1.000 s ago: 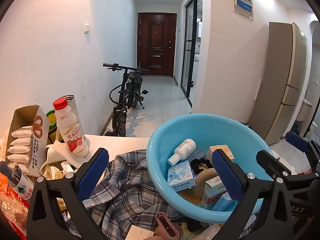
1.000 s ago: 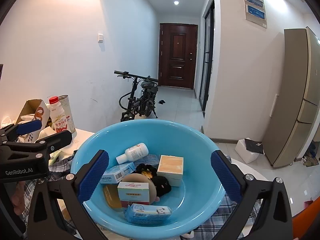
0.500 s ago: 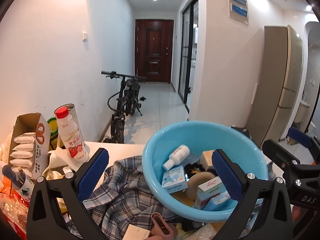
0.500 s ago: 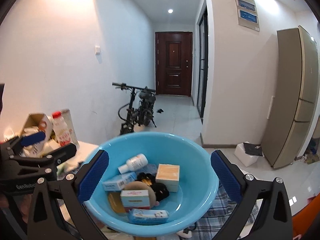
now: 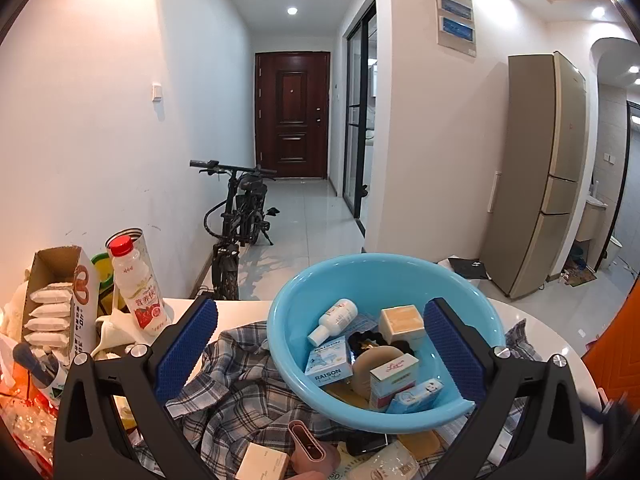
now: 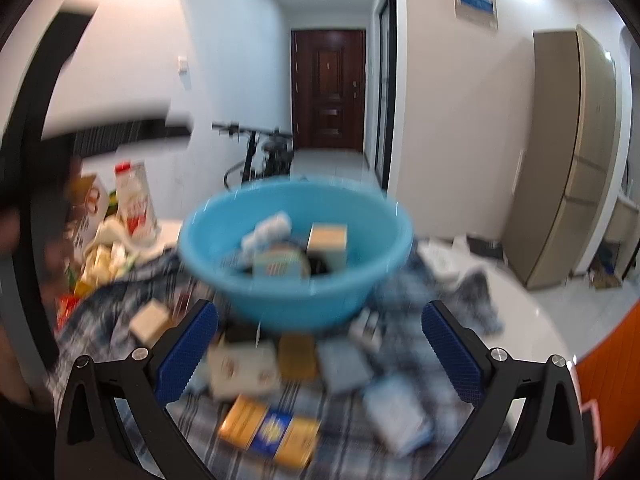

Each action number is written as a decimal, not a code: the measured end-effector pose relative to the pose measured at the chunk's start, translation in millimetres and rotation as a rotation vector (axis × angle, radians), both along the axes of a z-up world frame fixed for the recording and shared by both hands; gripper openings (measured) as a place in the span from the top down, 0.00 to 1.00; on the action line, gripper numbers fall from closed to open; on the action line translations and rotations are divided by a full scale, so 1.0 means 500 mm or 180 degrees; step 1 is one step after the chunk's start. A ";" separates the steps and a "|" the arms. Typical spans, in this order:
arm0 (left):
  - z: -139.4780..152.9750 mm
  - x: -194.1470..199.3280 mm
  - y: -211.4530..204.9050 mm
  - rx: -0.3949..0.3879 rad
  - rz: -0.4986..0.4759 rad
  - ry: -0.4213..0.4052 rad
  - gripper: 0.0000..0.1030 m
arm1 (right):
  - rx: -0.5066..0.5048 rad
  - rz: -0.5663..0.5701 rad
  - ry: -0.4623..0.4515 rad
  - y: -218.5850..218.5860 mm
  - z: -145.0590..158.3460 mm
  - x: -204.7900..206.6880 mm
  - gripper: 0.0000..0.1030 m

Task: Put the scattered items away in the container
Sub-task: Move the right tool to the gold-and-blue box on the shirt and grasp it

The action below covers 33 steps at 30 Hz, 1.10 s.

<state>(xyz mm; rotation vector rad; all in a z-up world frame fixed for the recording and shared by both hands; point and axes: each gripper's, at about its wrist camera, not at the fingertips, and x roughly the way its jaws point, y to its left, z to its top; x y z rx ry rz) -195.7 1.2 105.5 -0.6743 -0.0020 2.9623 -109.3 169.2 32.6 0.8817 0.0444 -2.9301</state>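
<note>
Your left tool wide, empty, blue basin ahead of it, right tool wide, empty, boxes under it on plaid cloth.

White walls, tiled hallway floor, dark door, bicycle, tall beige fridge, ceiling spotlights.

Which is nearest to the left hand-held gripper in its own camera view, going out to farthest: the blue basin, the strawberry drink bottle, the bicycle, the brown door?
1. Blue basin: just ahead, between the open jaws of the left hand-held gripper, toward the right.
2. Strawberry drink bottle: on the table, back left.
3. Bicycle: on the floor past the table, by the left wall.
4. Brown door: at the corridor's end.
</note>
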 end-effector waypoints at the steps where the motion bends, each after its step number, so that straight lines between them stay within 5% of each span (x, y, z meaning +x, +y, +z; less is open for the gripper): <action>1: 0.003 0.004 0.002 -0.0002 -0.0015 0.0014 0.00 | 0.0010 0.0017 -0.0048 -0.008 -0.015 0.009 0.00; 11: 0.015 0.021 0.010 -0.0018 -0.0117 0.0083 0.00 | 0.0057 -0.0095 -0.0628 -0.077 -0.186 0.029 0.00; 29: 0.012 0.014 0.008 0.0043 -0.0141 0.0009 0.00 | 0.0056 -0.0152 -0.0925 -0.084 -0.257 -0.001 0.00; 33: 0.013 0.014 0.011 0.0038 -0.0148 0.0004 0.00 | -0.0009 -0.0125 -0.0948 -0.080 -0.258 -0.004 0.09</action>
